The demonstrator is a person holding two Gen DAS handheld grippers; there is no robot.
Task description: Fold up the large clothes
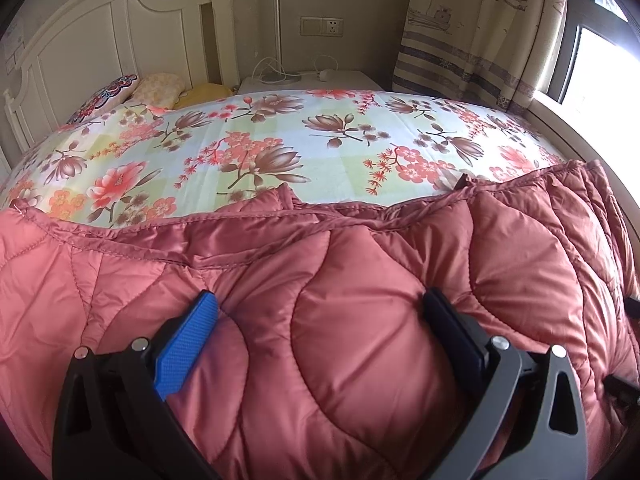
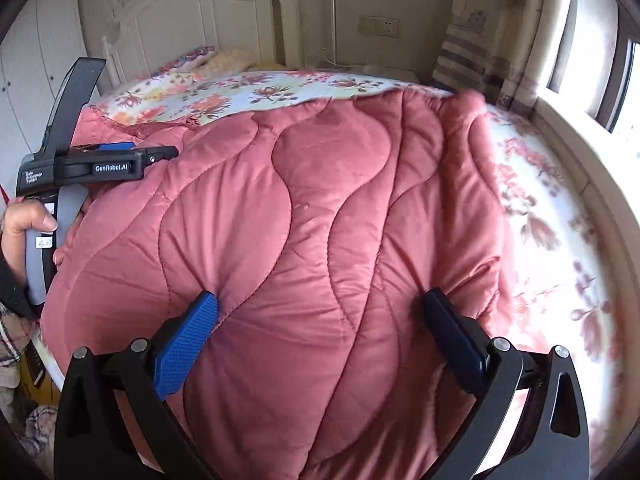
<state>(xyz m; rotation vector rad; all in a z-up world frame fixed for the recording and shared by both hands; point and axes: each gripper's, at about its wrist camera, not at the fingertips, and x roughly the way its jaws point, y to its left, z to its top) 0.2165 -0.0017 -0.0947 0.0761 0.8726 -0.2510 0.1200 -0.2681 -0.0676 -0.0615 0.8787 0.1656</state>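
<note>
A large pink quilted garment (image 1: 360, 280) lies in a thick folded heap on the near part of the bed; it fills the right wrist view (image 2: 300, 220) too. My left gripper (image 1: 320, 304) is open, its blue-padded fingers (image 1: 188, 344) wide apart and pressed into the padded fabric. My right gripper (image 2: 320, 304) is open the same way, its fingers (image 2: 188, 344) resting on the garment's near end. The left gripper also shows from the side at the left of the right wrist view (image 2: 120, 156), held in a hand at the garment's left edge.
The bed has a floral sheet (image 1: 280, 148) and a white headboard (image 1: 100, 40) with pillows (image 1: 160, 88) at the far end. A white nightstand (image 1: 308, 80) with cables stands behind. A curtain (image 1: 480, 32) and bright window (image 1: 600, 68) are on the right.
</note>
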